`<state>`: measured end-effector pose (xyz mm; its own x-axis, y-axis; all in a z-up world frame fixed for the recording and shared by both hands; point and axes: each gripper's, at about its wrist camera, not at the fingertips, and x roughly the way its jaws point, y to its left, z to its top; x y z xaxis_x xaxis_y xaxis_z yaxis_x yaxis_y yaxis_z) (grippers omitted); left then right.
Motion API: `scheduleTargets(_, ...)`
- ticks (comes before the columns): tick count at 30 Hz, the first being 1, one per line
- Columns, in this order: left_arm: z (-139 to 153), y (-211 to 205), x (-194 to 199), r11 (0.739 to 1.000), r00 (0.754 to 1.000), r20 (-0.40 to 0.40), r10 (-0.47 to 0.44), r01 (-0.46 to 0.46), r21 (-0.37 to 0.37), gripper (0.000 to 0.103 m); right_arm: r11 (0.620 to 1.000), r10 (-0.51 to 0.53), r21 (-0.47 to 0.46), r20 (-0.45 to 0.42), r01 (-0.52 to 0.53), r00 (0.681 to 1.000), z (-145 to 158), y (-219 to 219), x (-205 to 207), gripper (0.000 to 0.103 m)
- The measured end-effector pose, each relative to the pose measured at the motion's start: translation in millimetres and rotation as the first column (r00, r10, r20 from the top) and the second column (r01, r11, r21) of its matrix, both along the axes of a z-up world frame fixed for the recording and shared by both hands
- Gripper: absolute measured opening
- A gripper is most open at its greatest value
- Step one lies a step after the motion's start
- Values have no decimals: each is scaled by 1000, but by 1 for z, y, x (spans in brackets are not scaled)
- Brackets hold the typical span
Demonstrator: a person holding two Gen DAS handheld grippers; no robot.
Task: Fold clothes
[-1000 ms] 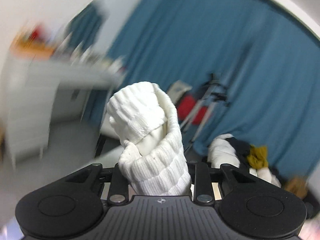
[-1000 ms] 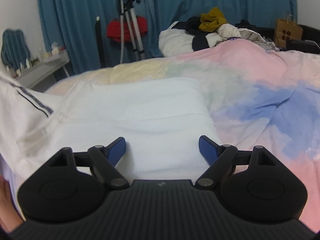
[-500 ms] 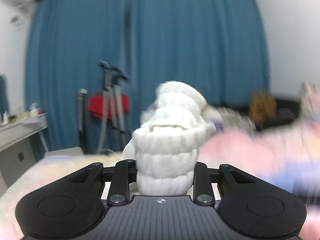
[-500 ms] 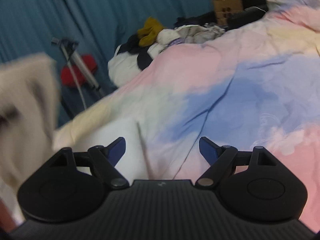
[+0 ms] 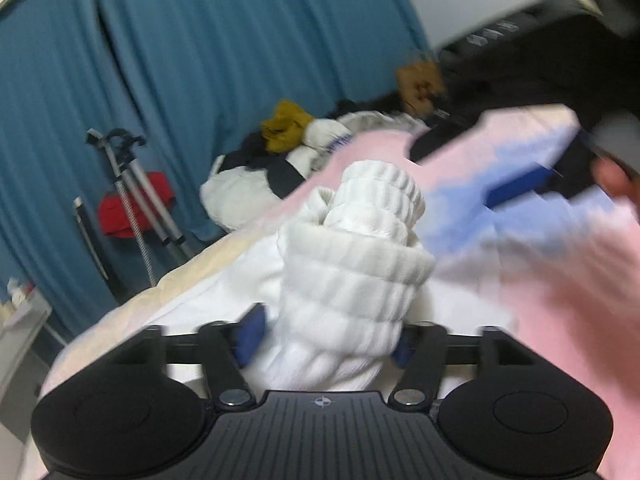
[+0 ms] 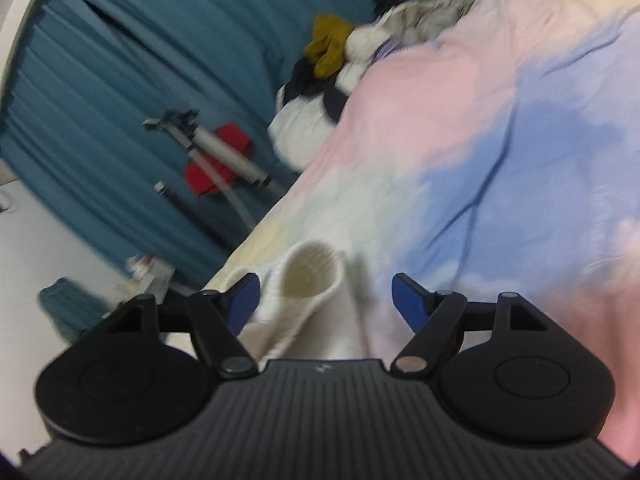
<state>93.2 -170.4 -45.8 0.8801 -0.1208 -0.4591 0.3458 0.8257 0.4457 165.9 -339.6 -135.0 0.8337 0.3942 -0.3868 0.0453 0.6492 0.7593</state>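
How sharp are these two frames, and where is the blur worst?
Left wrist view: the rolled white socks are fairly clear, while the pastel bedspread at the right smears badly. Right wrist view: soft throughout, the tripod streaked; fisheye bends the blue curtain.

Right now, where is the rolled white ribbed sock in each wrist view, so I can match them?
Left wrist: the white ribbed sock fills the lower centre, between the left gripper's just-opened jaws.
Right wrist: the sock lies bottom centre-left, by the left blue pad.
Shared landmark: the tripod against the blue curtain.
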Motion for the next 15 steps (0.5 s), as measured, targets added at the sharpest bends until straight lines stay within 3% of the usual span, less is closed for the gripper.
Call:
scheduleTargets(3, -5, 21, -23, 993, 997, -23, -69, 70, 91, 81, 999, 53, 2, -9, -53, 999, 2, 6, 10, 75)
scheduleTargets(5, -7, 38, -37, 988, 995, -42, -85, 90, 129, 82, 996, 92, 3, -27, -92, 995, 1, 12, 16, 66)
scheduleTargets(8, -9, 55, -66, 980, 996, -50, -79, 87, 178, 82, 987, 155, -24, -52, -156, 987, -1, 24, 32, 65)
scheduleTargets(10, -12, 70, -72, 979, 997, -54, -47, 56, 196, 81, 979, 196, -43, -59, -199, 979, -1, 30, 44, 64)
scheduleTargets(12, -14, 83, -75, 986, 996, -87, -9, 23, 168, 80, 968, 244, -43, -59, -246, 968, -2, 33, 54, 65)
scheduleTargets(15, -15, 94, -77, 990, 993, -117, -2, 19, 140, 79, 967, 218, -116, -67, -225, 974, 1, 31, 53, 64)
